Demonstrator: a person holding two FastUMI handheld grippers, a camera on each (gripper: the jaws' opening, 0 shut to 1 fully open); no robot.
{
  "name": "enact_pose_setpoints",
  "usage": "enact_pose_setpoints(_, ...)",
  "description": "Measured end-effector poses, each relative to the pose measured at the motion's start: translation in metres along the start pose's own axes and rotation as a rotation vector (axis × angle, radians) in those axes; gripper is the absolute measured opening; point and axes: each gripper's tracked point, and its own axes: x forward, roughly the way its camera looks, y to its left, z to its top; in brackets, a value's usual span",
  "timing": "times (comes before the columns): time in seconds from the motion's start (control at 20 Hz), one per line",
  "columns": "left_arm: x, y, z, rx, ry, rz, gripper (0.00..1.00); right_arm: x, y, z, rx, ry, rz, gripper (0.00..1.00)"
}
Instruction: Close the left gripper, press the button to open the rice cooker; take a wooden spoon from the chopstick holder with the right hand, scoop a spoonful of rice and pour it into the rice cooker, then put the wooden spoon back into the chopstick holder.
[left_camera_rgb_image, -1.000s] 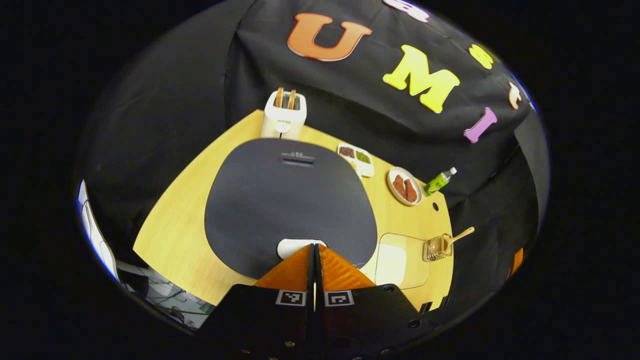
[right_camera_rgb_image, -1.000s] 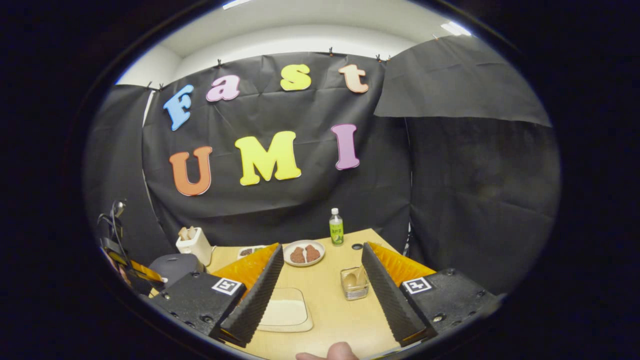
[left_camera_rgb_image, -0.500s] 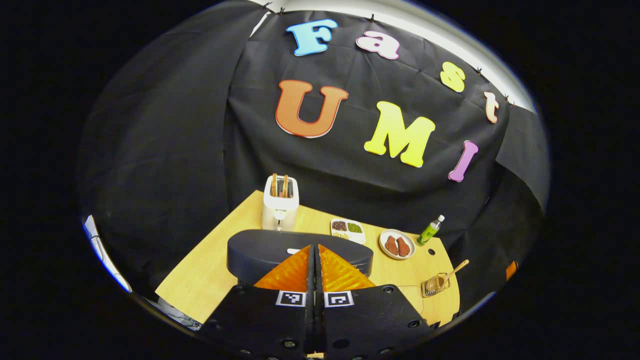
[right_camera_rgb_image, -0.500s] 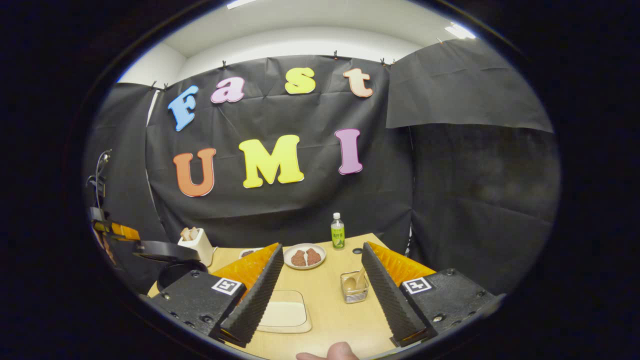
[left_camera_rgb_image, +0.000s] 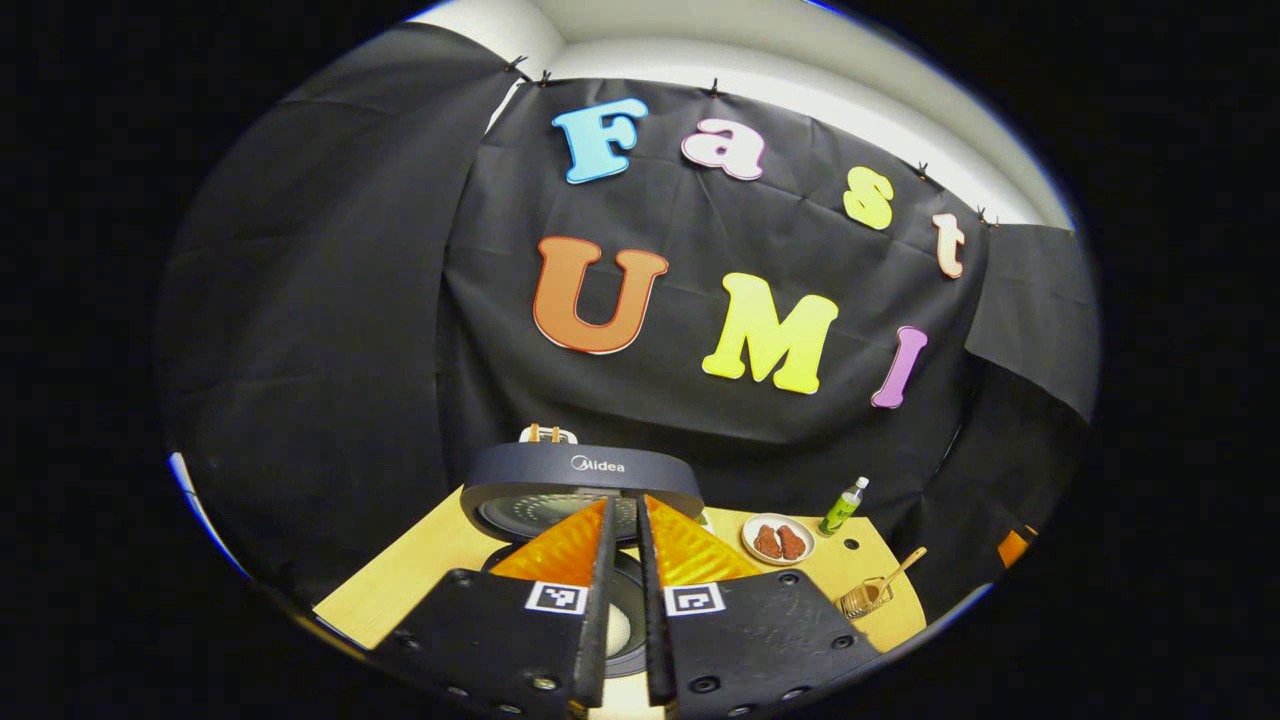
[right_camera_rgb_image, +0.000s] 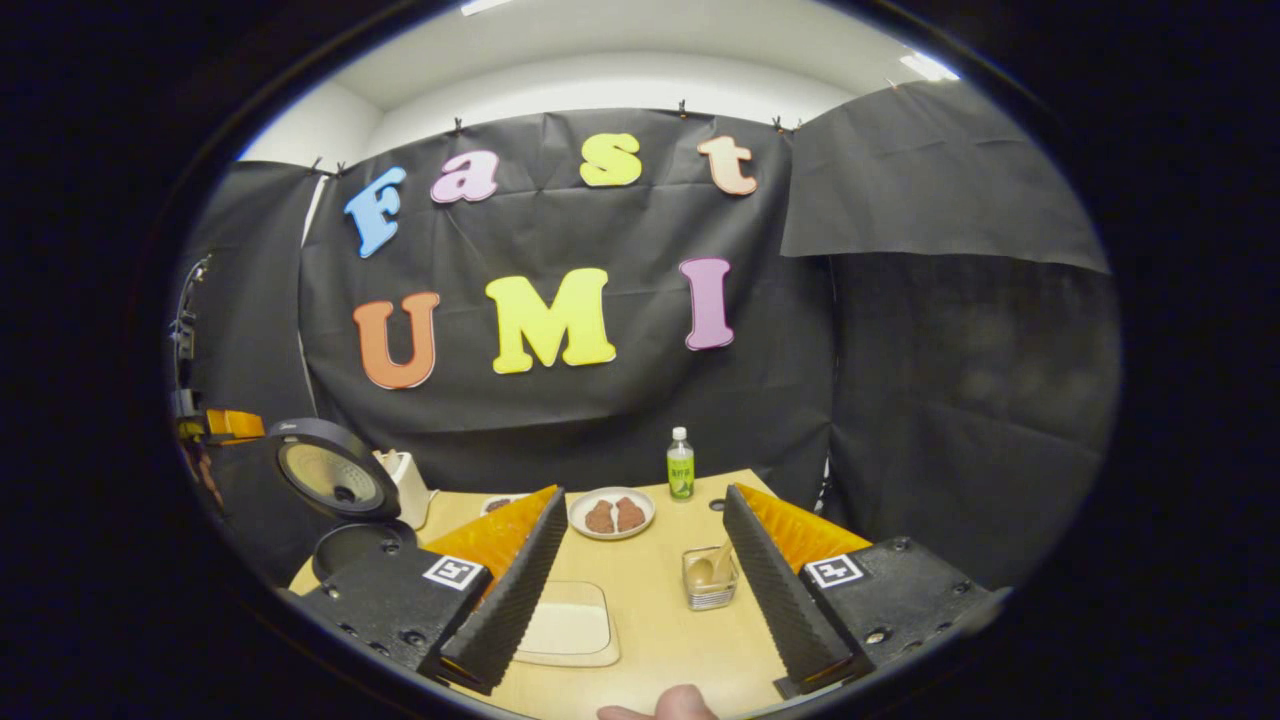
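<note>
Left gripper (left_camera_rgb_image: 621, 512): seen at the bottom of the left gripper view; its jaws are drawn nearly together, with only a thin slit left between them and nothing held. It is raised above the open pot of the cooker.
Right gripper (right_camera_rgb_image: 640, 520): seen at the bottom of the right gripper view; its jaws are spread wide and nothing is held. It is poised over the near part of the bench, and a fingertip (right_camera_rgb_image: 672, 704) is seen at the lower edge.
Rice cooker (left_camera_rgb_image: 583, 478): a dark, rounded cooker at the left end of the light wooden bench (right_camera_rgb_image: 650, 600). Its lid (right_camera_rgb_image: 330, 470) is lifted and stands nearly upright, its inner round plate turned toward the right gripper view; the dark pot mouth (right_camera_rgb_image: 362, 545) lies open beneath it.
Wooden spoon (left_camera_rgb_image: 902, 572): a pale wooden spoon is stood in the small clear chopstick holder (right_camera_rgb_image: 710, 577) at the right part of the bench. Its long axis is tilted; in the left gripper view the handle points up and to the right, out over the holder's rim.
Rice tray (right_camera_rgb_image: 568, 626): a shallow pale rectangular tray is laid flat on the bench, just left of the holder.
Other items: a white toaster (right_camera_rgb_image: 408, 483) behind the lid, a round plate with two brown pieces (right_camera_rgb_image: 612, 512), and a green bottle (right_camera_rgb_image: 680, 465) standing upright at the far edge.
</note>
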Motion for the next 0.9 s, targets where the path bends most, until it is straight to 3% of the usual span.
enact_pose_setpoints(0.05,-0.004,0.000,0.002,0.013,-0.013,0.004,0.11,0.001,0.000,0.000,-0.007,0.000,0.004,0.99)
enact_pose_setpoints(0.1,-0.004,-0.002,0.005,0.029,-0.029,0.005,0.34,0.003,0.000,0.001,-0.014,-0.002,0.009,0.99)
enact_pose_setpoints(0.3,-0.017,-0.008,0.015,0.082,-0.081,0.014,1.00,0.012,-0.006,0.001,-0.022,0.002,0.029,0.99)
enact_pose_setpoints(0.4,-0.021,-0.010,0.019,0.084,-0.103,0.033,0.84,0.018,-0.009,-0.003,-0.014,0.017,0.044,1.00)
enact_pose_setpoints(0.45,-0.024,-0.011,0.023,0.088,-0.120,0.043,0.94,0.024,-0.012,-0.006,-0.010,0.025,0.048,1.00)
enact_pose_setpoints(0.9,-0.042,-0.046,0.033,0.102,-0.210,0.072,0.94,0.095,-0.065,-0.049,-0.019,0.126,0.039,0.99)
